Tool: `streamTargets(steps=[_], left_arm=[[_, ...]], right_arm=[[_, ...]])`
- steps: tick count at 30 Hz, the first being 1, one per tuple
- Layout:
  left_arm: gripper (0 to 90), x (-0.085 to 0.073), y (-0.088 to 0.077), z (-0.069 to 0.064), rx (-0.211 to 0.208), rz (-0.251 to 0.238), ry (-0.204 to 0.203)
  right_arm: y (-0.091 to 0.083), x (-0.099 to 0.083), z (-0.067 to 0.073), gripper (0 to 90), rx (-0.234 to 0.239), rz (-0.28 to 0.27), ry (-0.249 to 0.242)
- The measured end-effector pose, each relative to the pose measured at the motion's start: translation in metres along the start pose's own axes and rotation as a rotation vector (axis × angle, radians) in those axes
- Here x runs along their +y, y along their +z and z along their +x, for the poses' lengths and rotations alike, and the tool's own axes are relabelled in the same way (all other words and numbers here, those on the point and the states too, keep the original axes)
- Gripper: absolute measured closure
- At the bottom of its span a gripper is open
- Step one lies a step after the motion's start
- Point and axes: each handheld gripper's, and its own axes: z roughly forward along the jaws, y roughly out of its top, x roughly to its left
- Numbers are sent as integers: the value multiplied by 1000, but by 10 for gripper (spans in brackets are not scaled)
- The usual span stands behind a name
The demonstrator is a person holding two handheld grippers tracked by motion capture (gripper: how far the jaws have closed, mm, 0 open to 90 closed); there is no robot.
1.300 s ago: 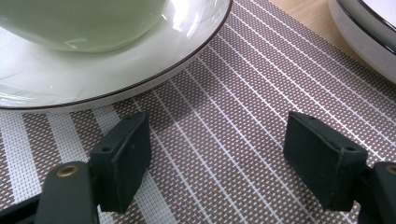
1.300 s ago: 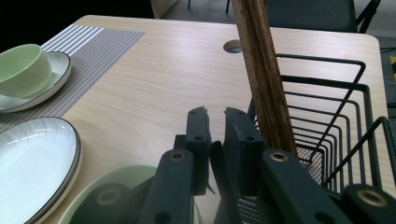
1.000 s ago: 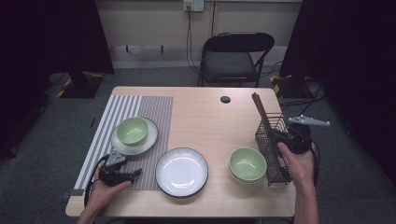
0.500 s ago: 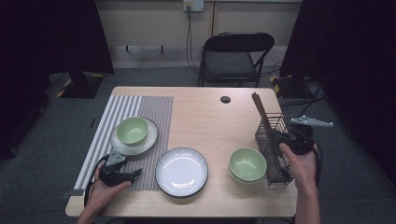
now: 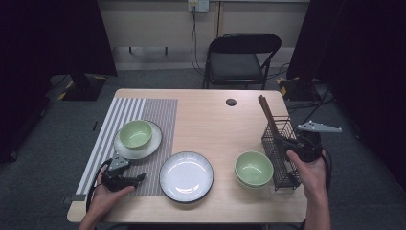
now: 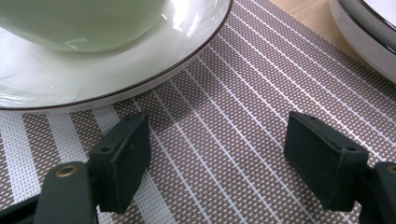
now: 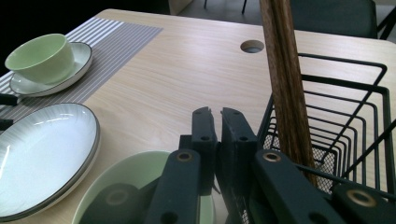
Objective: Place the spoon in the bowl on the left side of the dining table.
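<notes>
Meanwhile the right gripper [image 7: 215,122] sits closed beside the wire basket [image 7: 345,116]; the left gripper [image 6: 219,158] gapes over the placemat [image 6: 224,116].

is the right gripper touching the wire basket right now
Touching. In the right gripper view the right gripper has its jaws pressed together on the near wall of the wire basket.

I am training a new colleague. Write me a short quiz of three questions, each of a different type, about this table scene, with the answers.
1. True or false: the right gripper has its jaws wide open.
2. Multiple choice: the wooden chopsticks stand in A) a green bowl, B) the black wire basket, C) the white plate.
3. What does the left gripper rest on?

Key:
1. False; its jaws are shut, with nothing seen between them.
2. B.
3. The striped placemat, jaws open, near the saucer bearing a green bowl.
</notes>
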Motion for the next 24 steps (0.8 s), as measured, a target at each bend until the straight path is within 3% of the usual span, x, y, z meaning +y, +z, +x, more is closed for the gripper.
streamTargets(steps=[10,24], left_arm=[[224,0,0,0,0,1,2],[222,0,0,0,1,2,5]], right_arm=[[-3,-9,-3,801,40,6,-5],[-3,-15,0,725,40,33,-21]])
